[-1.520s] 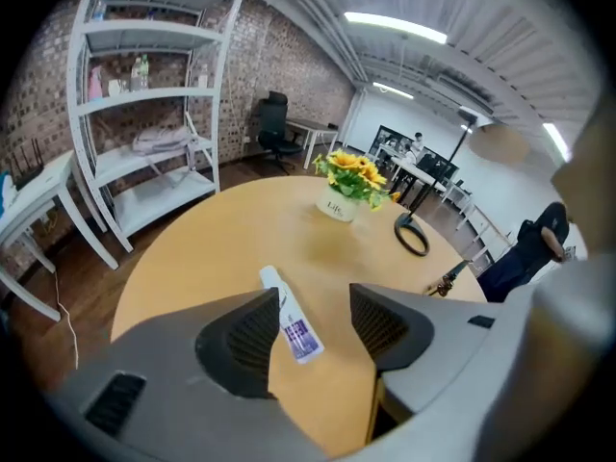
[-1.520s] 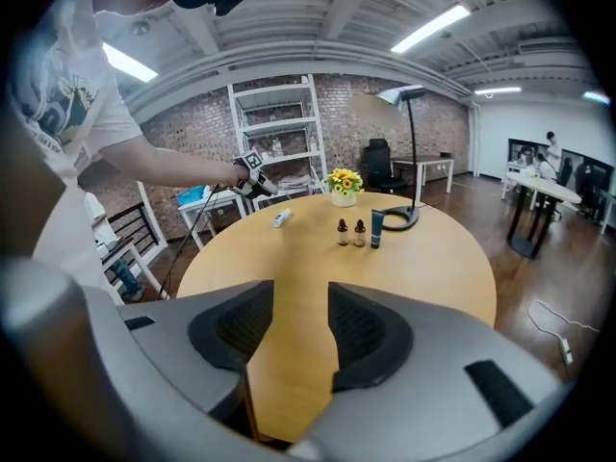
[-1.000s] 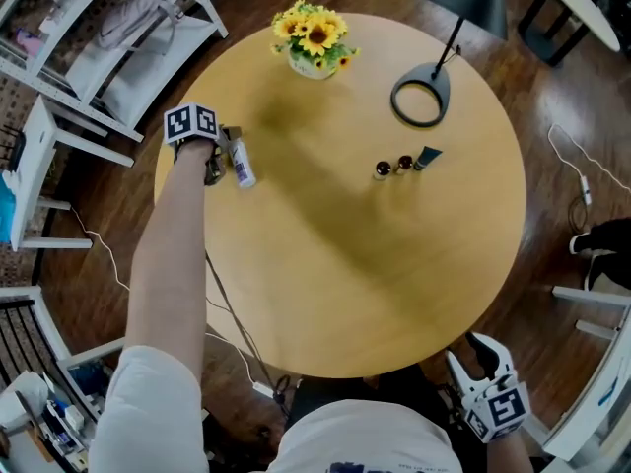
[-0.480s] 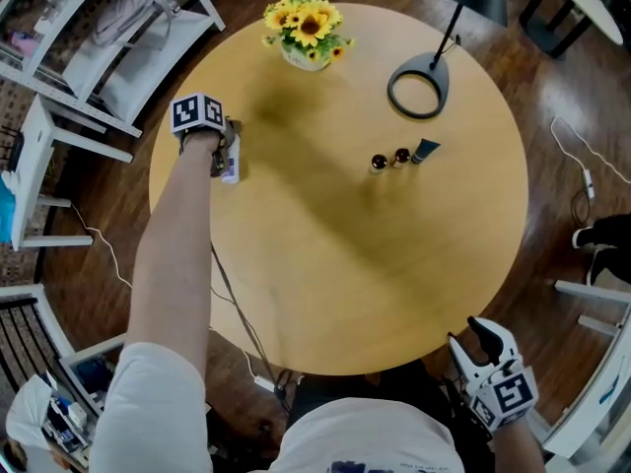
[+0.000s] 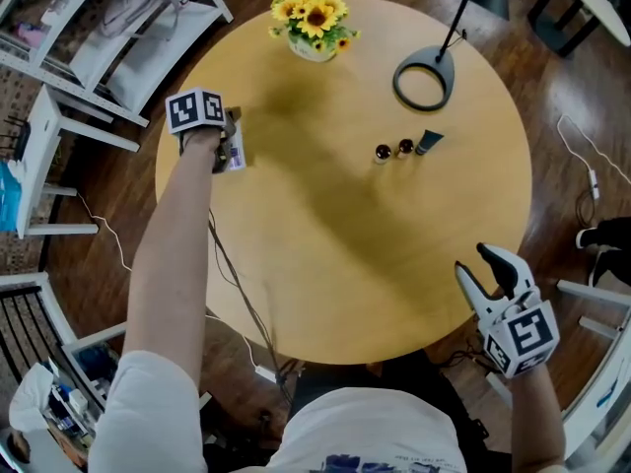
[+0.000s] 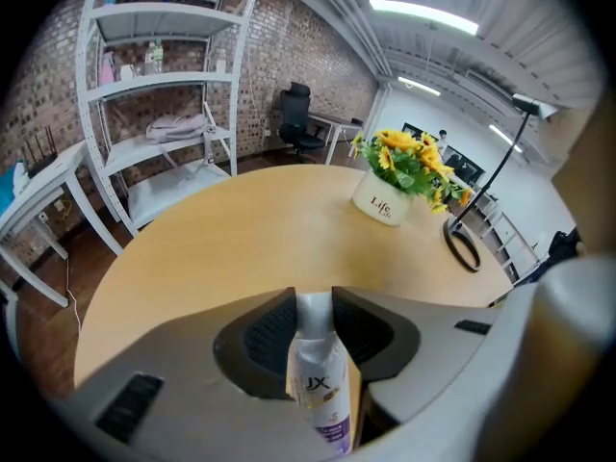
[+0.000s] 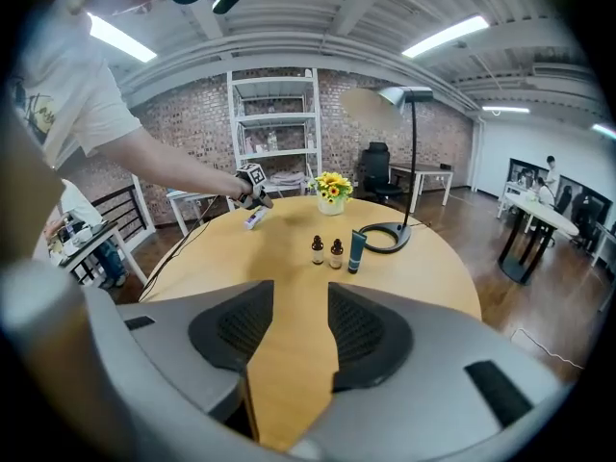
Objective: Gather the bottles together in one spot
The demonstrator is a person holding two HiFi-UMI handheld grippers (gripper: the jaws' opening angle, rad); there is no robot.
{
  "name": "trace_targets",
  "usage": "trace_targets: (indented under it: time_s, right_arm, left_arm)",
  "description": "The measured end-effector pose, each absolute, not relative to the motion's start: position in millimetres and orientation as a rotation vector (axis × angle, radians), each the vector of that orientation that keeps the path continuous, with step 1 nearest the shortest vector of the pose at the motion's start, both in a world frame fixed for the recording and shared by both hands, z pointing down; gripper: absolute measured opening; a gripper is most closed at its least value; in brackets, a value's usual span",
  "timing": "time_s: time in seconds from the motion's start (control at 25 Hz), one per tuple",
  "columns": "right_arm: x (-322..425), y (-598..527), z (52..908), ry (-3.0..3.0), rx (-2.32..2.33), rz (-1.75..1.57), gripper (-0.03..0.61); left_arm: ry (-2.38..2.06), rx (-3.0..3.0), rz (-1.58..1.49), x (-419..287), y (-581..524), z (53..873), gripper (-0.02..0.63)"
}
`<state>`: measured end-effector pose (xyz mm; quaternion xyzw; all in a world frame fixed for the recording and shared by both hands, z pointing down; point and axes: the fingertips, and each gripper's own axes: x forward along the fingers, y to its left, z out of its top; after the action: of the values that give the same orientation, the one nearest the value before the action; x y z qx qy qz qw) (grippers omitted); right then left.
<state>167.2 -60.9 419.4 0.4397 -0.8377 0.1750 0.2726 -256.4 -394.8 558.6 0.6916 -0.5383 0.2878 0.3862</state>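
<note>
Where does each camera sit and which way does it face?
Head view: overhead, down onto the round wooden table; shows both arms, left gripper, right gripper.
Left gripper view: faces the white sunflower pot; jaws grip a white purple-labelled bottle.
Right gripper view: from the table's edge toward two brown dropper bottles; jaws open.
Shared: all show the pot.

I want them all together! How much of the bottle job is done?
Done: two brown bottles and a teal tube stand side by side. In hand: the left gripper is shut on the white bottle, far across the table. Left: bring it to the group. The right gripper is open, empty.
</note>
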Motion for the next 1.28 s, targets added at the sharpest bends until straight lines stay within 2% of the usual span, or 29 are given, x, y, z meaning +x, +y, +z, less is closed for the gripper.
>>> trace_targets:
  time_s: [0.8,1.28]
  right_arm:
    - [181.6,-15.5,434.9,-2.346,1.087,0.565,0.206]
    - [216.8,7.8,439.5,-2.348,1.023,0.580,0.206]
  left_arm:
    - [-1.681,2.012,0.468,-178.5,-286.5,472.8,0.112]
    - [-1.770,2.207,0.288,-47.4,-261.7,454.0,0.112]
